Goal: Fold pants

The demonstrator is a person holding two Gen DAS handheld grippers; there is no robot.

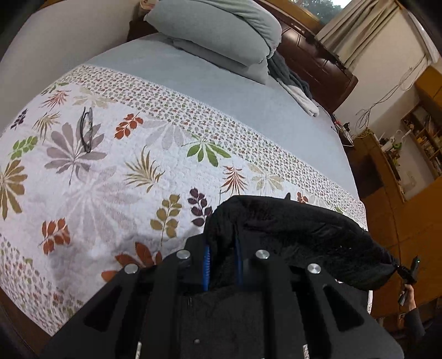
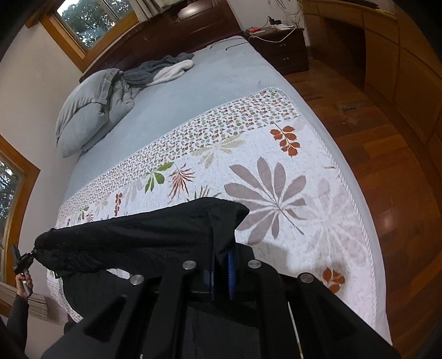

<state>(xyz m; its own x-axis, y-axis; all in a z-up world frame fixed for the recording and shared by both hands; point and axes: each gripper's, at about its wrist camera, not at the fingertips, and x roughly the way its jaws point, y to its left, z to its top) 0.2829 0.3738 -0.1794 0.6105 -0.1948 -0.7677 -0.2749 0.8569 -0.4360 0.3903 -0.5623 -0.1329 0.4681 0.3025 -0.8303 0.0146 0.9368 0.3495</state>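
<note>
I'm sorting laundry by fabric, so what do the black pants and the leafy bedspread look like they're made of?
The pants look like a soft, matte knit, perhaps fleece: the surface is fuzzy, and it gathers in limp wrinkles between the two tools. The bedspread looks like quilted cotton, matte and printed: a puckered stitch texture runs across the leaf pattern. Neither fibre is certain.

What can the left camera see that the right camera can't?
Only the left view shows the glasses lying on the quilt and the shelves. Only the right view shows the windows and the nightstand. Both show the bed, the pillow, and the black pants stretched between the two tools.
</note>
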